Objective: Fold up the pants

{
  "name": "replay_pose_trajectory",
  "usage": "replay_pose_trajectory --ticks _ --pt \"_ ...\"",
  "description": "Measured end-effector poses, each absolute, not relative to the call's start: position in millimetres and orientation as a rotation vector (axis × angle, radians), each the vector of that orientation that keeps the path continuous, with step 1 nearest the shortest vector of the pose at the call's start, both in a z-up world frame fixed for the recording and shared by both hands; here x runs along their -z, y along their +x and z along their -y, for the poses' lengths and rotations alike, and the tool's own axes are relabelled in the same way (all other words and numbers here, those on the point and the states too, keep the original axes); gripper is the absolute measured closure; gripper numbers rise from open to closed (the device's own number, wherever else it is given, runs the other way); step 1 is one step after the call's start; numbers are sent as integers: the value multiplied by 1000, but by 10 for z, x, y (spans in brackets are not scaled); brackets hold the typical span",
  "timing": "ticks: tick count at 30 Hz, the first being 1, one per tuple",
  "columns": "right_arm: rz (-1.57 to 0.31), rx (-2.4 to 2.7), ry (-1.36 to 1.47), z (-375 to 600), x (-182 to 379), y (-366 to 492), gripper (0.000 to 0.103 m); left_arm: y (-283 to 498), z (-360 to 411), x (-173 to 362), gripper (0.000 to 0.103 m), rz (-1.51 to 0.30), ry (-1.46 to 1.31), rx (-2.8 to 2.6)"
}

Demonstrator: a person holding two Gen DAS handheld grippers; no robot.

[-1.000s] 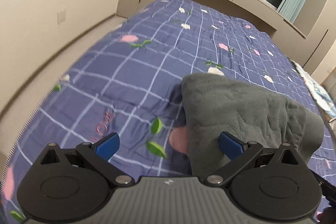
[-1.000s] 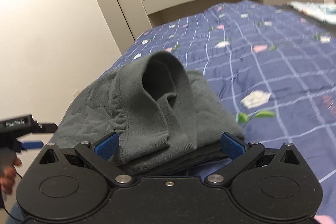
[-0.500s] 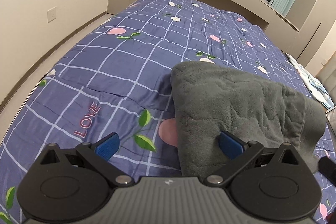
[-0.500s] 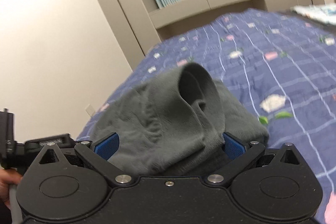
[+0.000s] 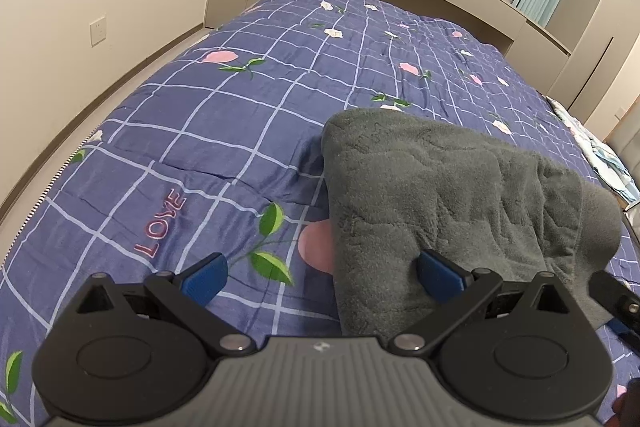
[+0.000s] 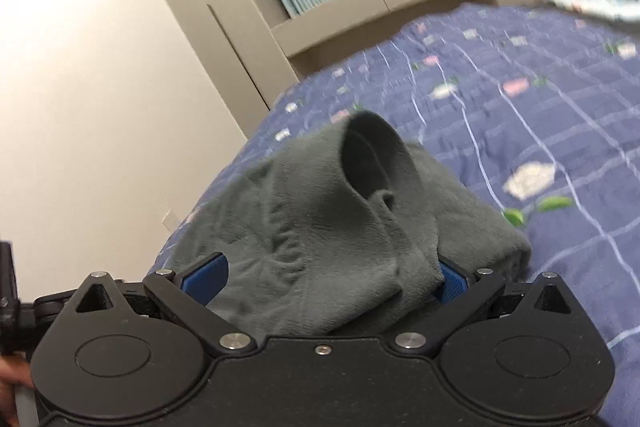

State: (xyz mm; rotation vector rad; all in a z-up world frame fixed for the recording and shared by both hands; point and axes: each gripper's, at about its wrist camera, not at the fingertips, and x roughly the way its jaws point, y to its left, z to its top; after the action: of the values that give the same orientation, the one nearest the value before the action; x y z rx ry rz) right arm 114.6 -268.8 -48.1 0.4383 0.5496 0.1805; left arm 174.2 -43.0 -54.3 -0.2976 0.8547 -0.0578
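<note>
The left tool (image 5: 322,277) is spread wide and holds nothing; its right blue pad sits against the edge of the pants (image 5: 440,195). The right tool (image 6: 324,277) is spread wide too, with grey cloth bunched between its pads but not squeezed. The pants (image 6: 320,227) lie folded on the bed (image 5: 200,131), long side running left to right. One cuff stands up like a tube. The right view is blurry.
</note>
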Motion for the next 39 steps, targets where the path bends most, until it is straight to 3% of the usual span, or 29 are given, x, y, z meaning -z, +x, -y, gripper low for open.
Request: replay_pose_trajectory --ticks 6,8,10,15,17,18,21,28,32,39 --pt "-514 -194 358 2584 410 1155 3 1730 455 543 0 -852 -296 49" --pt "-545 -157 392 2638 507 1228 12 1729 462 544 0 -852 -296 48" --pt "-586 -106 442 2701 601 1281 33 1729 470 546 0 -853 -292 49" --pt "-578 -76 395 2627 589 1261 45 1761 510 572 0 -865 -300 54" --pt "-574 -73 366 2615 560 1267 55 1774 542 575 0 -869 -306 55" --pt "-564 -76 347 2621 537 1272 67 1780 563 573 0 -870 -303 54" --pt "-528 -82 286 2683 414 1293 83 1807 640 517 1 -880 -298 69" --pt "-473 -100 184 2822 225 1317 83 1822 1216 470 1 -909 -169 199" --pt "-530 -61 219 2969 426 1367 83 1847 1305 496 0 -911 -130 199" --pt "-570 -43 255 2998 641 1394 73 1825 1306 481 0 -918 -119 224"
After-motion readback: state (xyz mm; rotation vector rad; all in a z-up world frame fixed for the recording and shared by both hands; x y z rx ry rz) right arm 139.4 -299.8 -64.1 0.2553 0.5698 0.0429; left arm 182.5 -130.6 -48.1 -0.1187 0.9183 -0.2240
